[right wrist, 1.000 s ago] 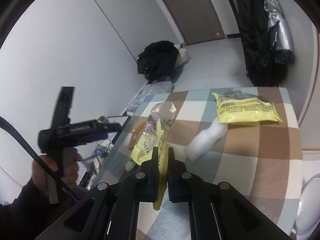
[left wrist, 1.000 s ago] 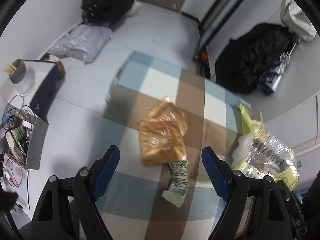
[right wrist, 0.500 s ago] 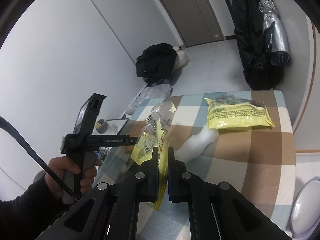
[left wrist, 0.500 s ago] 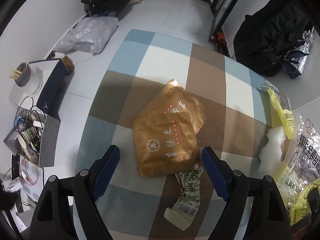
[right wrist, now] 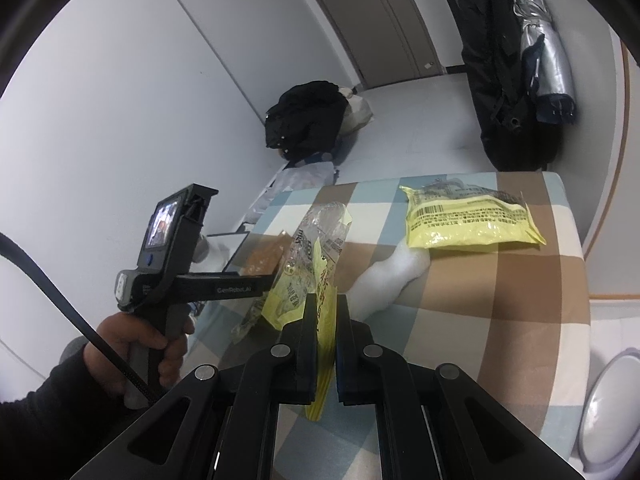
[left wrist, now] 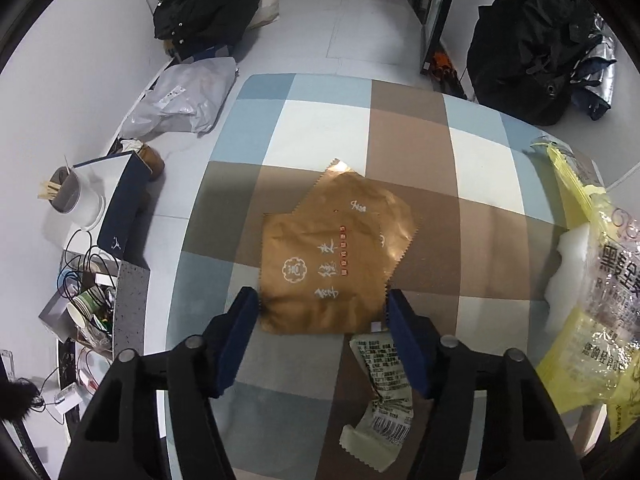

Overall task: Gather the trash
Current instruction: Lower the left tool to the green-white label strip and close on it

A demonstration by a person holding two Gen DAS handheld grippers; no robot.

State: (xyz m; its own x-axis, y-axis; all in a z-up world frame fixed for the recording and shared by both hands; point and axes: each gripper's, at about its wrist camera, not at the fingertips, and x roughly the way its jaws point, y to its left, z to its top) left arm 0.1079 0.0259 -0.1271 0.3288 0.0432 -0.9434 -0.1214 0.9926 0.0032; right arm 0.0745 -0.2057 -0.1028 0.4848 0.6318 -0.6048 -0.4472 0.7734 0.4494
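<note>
Two overlapping gold foil wrappers [left wrist: 332, 256] lie on the checked table [left wrist: 400, 136]. My left gripper [left wrist: 320, 312] is open, its fingertips either side of the near gold wrapper's lower edge. A pale green wrapper [left wrist: 384, 384] lies just below it, by the right finger. My right gripper [right wrist: 325, 312] is shut on a clear and yellow plastic bag [right wrist: 312, 256] and holds it above the table; the bag also shows in the left wrist view [left wrist: 600, 320]. A yellow packet [right wrist: 468, 216] and a white foam piece [right wrist: 392, 280] lie further back on the table.
The table [right wrist: 520, 300] ends close on the left, with a drop to the floor. Beside it stand a dark box [left wrist: 120, 208], a cup [left wrist: 68, 196] and a cluttered grey bin [left wrist: 92, 304]. Black bags [left wrist: 528, 36] lean against the far wall. A white round bin rim [right wrist: 612, 412] sits at the right.
My left gripper has moved forward and down over the gold wrappers and its jaws have narrowed around the near one. My right gripper keeps the plastic bag raised.
</note>
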